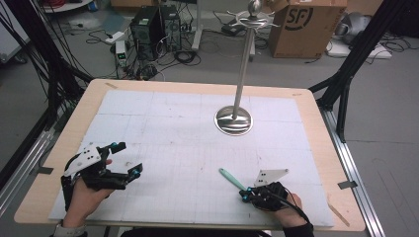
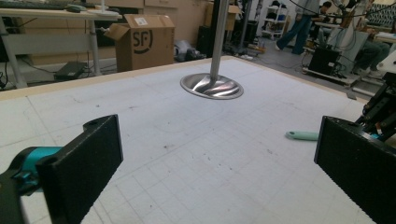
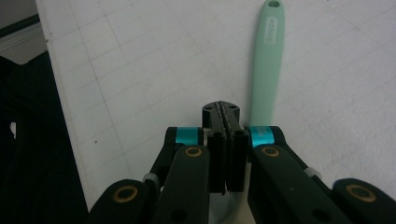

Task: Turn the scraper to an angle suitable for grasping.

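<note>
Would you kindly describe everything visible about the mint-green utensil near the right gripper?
The mint-green utensil shows a long, slim handle of smooth plastic or silicone, with a rounded end pierced by a small hanging hole and faint raised lettering below it. It lies flat on the white gridded mat, angled away toward the table's middle. Its near end passes under the right gripper, whose jaws are shut together beside the handle; whether they touch it cannot be told. Its working end is hidden.

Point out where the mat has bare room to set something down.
Bare: the mat's whole far-left part, and the middle between the stand's base and both grippers. Also the strip right of the base. Crowded: near edge, with the left gripper, the right gripper and the mint handle.
</note>
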